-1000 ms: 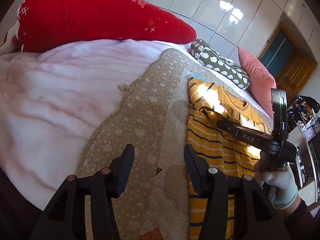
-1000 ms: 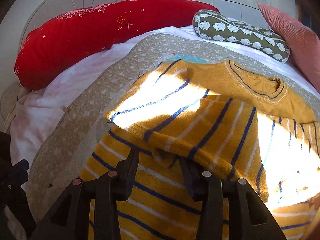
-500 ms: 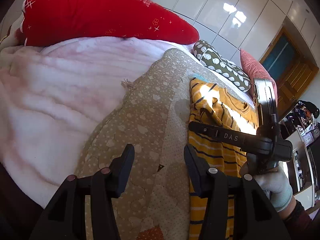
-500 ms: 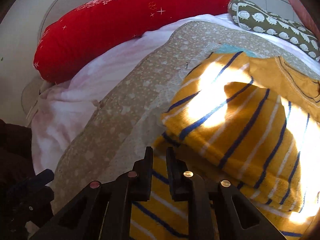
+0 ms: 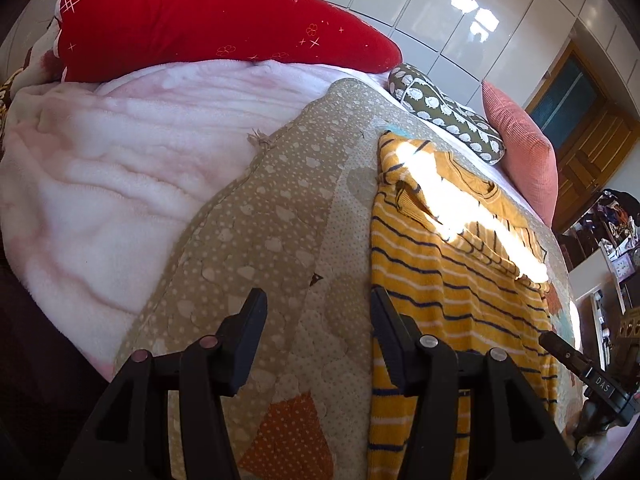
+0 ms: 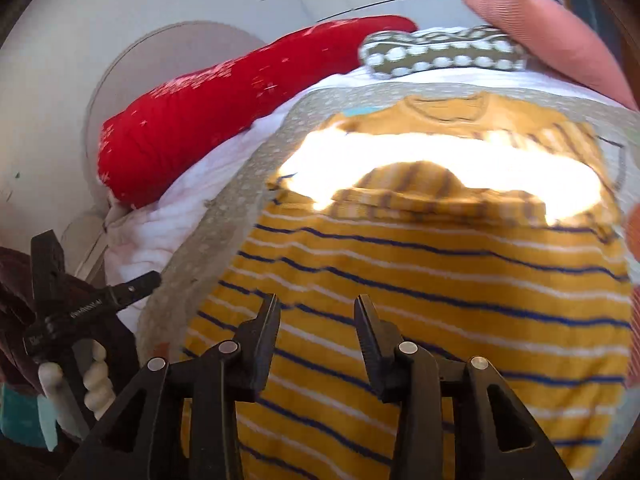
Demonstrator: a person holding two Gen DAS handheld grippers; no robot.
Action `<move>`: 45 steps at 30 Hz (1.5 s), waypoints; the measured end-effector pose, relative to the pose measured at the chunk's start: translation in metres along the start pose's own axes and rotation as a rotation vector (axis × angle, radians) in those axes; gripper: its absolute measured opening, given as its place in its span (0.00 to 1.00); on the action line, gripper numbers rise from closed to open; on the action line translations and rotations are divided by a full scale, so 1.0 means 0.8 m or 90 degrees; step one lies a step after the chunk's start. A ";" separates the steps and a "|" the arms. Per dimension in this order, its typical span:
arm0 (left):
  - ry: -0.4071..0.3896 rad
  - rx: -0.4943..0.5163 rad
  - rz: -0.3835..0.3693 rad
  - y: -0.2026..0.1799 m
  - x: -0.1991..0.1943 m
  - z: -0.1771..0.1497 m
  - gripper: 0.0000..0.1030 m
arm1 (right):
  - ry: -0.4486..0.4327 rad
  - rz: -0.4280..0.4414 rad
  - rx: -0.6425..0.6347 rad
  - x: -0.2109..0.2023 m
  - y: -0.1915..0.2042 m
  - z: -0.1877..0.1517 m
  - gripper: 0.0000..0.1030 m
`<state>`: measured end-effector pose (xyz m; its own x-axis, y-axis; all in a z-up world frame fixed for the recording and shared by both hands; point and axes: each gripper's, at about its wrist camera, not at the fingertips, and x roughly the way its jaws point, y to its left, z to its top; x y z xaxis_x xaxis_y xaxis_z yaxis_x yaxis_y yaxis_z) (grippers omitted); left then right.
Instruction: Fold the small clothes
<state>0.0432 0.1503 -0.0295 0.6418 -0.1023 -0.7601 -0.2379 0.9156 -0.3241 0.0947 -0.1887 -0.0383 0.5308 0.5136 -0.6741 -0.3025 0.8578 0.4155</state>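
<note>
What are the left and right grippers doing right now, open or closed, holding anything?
Left gripper: jaws open, holding nothing, above the quilt.
Right gripper: jaws open, holding nothing, over the striped yellow sweater.

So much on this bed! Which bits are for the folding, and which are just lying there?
For the folding:
- yellow striped sweater
- left gripper
- right gripper

Just lying there:
- red pillow
- pink blanket
- dotted quilt
- green patterned cushion
- pink cushion
</note>
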 end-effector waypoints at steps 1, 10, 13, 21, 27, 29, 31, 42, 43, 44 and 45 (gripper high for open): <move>0.001 0.011 0.007 -0.007 -0.005 -0.005 0.51 | -0.014 -0.011 0.040 -0.022 -0.026 -0.015 0.41; 0.046 0.077 0.048 -0.071 -0.052 -0.021 0.54 | 0.018 -0.145 0.121 -0.168 -0.133 -0.058 0.41; 0.052 0.061 0.031 -0.081 -0.058 -0.026 0.57 | 0.017 -0.124 0.169 -0.177 -0.151 -0.029 0.41; 0.071 0.109 -0.008 -0.117 -0.034 -0.046 0.57 | -0.123 -0.005 0.219 -0.143 -0.153 0.002 0.42; 0.088 0.094 -0.022 -0.118 -0.011 -0.039 0.57 | -0.081 -0.053 0.171 -0.060 -0.171 0.092 0.42; 0.082 0.090 -0.022 -0.118 -0.006 -0.031 0.57 | -0.055 -0.084 0.168 -0.019 -0.184 0.120 0.42; 0.076 0.087 -0.018 -0.118 -0.002 -0.024 0.57 | -0.031 -0.109 0.178 0.021 -0.199 0.137 0.42; 0.074 0.061 0.001 -0.097 0.041 0.024 0.57 | -0.043 -0.156 0.108 0.024 -0.206 0.175 0.10; 0.072 0.061 -0.001 -0.099 0.047 0.032 0.57 | -0.043 -0.170 0.106 0.023 -0.211 0.178 0.10; 0.066 0.067 0.002 -0.102 0.052 0.040 0.57 | -0.038 -0.181 0.109 0.026 -0.218 0.180 0.10; 0.059 0.073 0.008 -0.106 0.057 0.048 0.57 | -0.030 -0.186 0.113 0.031 -0.224 0.180 0.10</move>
<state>0.1210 0.0829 -0.0150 0.5684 -0.1213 -0.8138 -0.1570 0.9549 -0.2520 0.2764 -0.3320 -0.0415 0.6114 0.2423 -0.7533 0.0073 0.9502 0.3115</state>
